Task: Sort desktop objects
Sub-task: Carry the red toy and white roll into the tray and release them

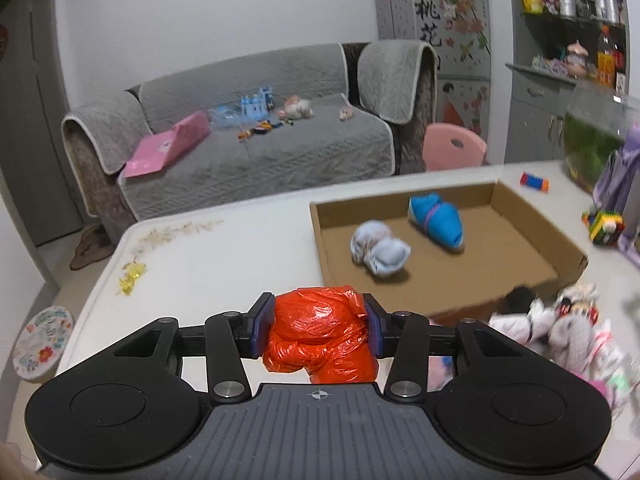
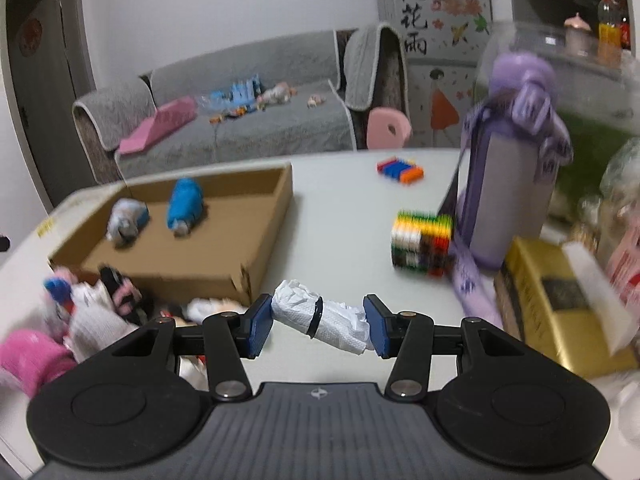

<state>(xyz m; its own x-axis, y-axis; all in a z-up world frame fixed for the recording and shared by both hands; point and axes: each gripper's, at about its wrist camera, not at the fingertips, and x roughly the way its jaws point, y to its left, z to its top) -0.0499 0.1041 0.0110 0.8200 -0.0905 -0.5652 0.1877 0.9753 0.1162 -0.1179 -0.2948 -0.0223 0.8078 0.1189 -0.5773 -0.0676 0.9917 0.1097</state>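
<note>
My left gripper (image 1: 319, 325) is shut on a crumpled orange plastic bag (image 1: 320, 332), held above the white table near the cardboard tray (image 1: 520, 236). The tray holds a blue bundle (image 1: 436, 220) and a pale grey-blue bundle (image 1: 378, 250). My right gripper (image 2: 319, 326) is shut on a white paper roll bound with a black band (image 2: 320, 318), held over the table to the right of the tray (image 2: 264, 236), where the same blue bundle (image 2: 185, 204) and pale bundle (image 2: 128, 220) show.
A pile of small soft toys (image 1: 560, 328) lies in front of the tray; it also shows in the right wrist view (image 2: 92, 312). A multicoloured block cube (image 2: 424, 242), a brick strip (image 2: 400, 170), a purple bottle (image 2: 512, 184) and a gold box (image 2: 560, 300) stand to the right. Yellow scraps (image 1: 132, 276) lie at the table's left edge.
</note>
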